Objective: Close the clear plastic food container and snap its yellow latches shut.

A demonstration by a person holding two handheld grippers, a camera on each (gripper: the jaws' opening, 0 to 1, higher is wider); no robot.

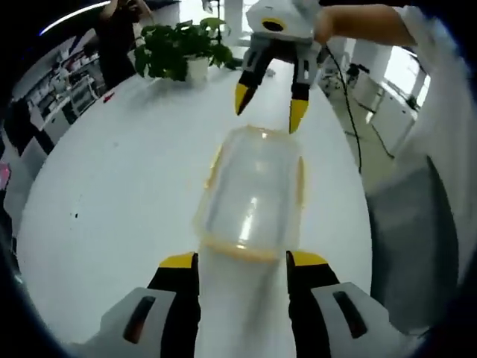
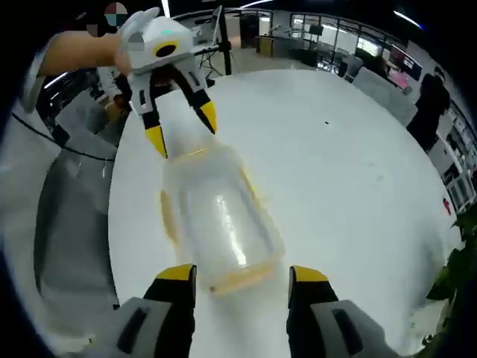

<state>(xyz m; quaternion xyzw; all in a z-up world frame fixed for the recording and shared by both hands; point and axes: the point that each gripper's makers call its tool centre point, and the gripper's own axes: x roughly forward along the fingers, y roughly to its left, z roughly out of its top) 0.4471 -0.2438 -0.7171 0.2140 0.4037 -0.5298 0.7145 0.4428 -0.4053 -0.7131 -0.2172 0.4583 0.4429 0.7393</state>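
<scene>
While a potted plant point(image 1: 181, 48) stands at the table's point(image 1: 112, 186) far edge from my left gripper point(image 1: 244, 262) and a person point(image 1: 115, 37) stands beyond that edge, nothing lies on the white top between my tools and the box point(image 1: 253, 194). It sits in the middle of the table, lid on, its long axis running from one gripper to the other, with yellow latches point(image 1: 300, 179) along its long sides and a yellow strip on the end nearest my left gripper. Both my left gripper and my right gripper point(image 2: 243, 277) have their jaws spread wide and hold nothing, each just short of its end of the box.
</scene>
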